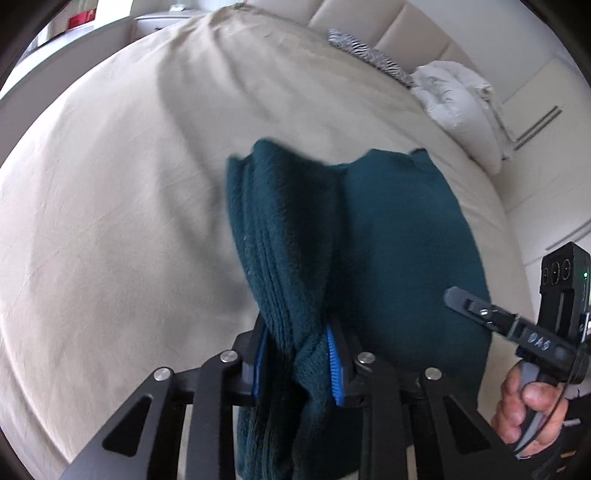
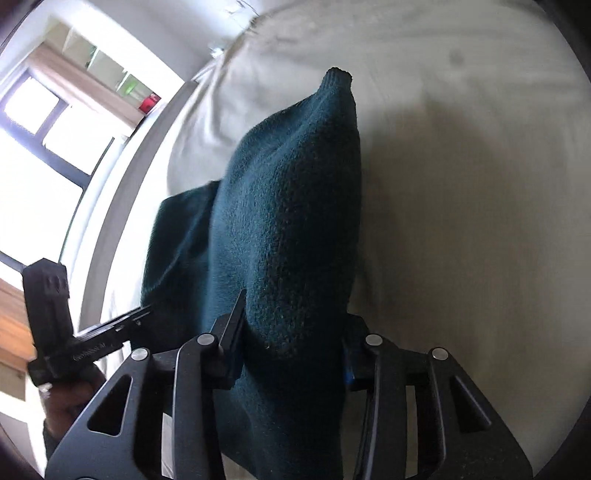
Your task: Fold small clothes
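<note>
Garment (image 1: 388, 240) clamped between both hand-held grippers' fingers.

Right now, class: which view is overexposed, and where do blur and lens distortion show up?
Right wrist view: the window is blown out white, and the far bed sheet is streaked with blur. Left wrist view: even light, but the fisheye bulges the bed sheet and the green cloth's top edge is smeared.

garment (image 1: 388, 240) above bed (image 1: 110, 184) | pillow (image 1: 458, 107) behind, at headboard (image 1: 388, 26)
</note>
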### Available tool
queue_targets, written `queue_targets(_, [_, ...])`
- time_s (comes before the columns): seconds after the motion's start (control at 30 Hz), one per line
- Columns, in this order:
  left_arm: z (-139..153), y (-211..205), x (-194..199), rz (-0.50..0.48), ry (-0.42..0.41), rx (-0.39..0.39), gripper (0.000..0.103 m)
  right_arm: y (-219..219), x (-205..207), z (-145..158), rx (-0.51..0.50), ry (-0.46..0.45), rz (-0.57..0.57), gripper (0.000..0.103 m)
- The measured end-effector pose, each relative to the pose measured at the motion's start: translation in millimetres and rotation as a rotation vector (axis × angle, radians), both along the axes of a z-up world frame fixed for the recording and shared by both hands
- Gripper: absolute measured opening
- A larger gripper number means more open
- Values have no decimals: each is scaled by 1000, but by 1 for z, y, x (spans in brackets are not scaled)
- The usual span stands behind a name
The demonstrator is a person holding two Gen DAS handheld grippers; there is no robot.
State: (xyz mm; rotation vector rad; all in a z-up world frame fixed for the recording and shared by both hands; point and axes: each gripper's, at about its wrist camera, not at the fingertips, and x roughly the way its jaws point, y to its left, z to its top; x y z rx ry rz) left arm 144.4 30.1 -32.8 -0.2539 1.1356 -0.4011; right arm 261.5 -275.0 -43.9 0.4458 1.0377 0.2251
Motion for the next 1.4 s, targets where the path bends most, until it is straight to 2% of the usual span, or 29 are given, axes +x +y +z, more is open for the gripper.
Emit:
queue_targets(0.13, [33, -31, -40, -86, -81, 40, 28, 10, -40, 39, -150, -69, 28, 36])
queue_targets(0.23, [45, -55, -71, -142, -110, 43, 28, 2, -81, 56, -205, -91, 32, 36])
queue_targets(0.37, [49, -79, -112, -198, -146, 69, 28, -20, -137, 69, -191, -107, 1, 36])
queue_targets(0.5, [34, -86, -140, -217, -109, 53, 28, -49, -186, 50, -134, -106, -32, 36])
queue_targets(0.67, [-20, -77, -140, -175, -25, 87, 29, -83, -196, -10, -69, 3, -76, 38])
queue_targets(0.73, [-37, -63, -134, -157, 30, 19, 33, -105, -196, -36, 54, 42, -124, 43])
queue_targets(0.8, [-40, -57, -136, -153, 29, -10, 36, -119, -197, -51, 150, 48, -154, 45])
queue_targets(0.93, [-38, -60, -140, -157, -3, 25, 41, -121, -201, -54, 144, 5, -144, 49])
queue_targets(1.03, [-41, -59, -146, -140, -13, 5, 43, -124, -206, -53, 150, -1, -149, 52])
queue_targets(1.13, [-29, -57, -160, -150, -75, 32, 44, -121, -215, -40, 91, -28, -171, 53])
queue_targets(1.23, [-9, -56, -177, -148, -175, 67, 57, -119, -234, -13, -39, -106, -205, 53])
queue_targets(1.3, [16, -52, -194, -133, -302, 98, 76, -118, -246, 6, -108, -156, -215, 53])
queue_targets(1.33, [27, -52, -202, -120, -363, 118, 82, -114, -255, 21, -157, -199, -223, 54])
queue_targets(1.37, [42, -52, -211, -96, -438, 145, 97, -111, -261, 31, -193, -231, -230, 54])
queue_targets(1.4, [55, -54, -222, -72, -504, 160, 103, -107, -268, 42, -232, -266, -236, 56])
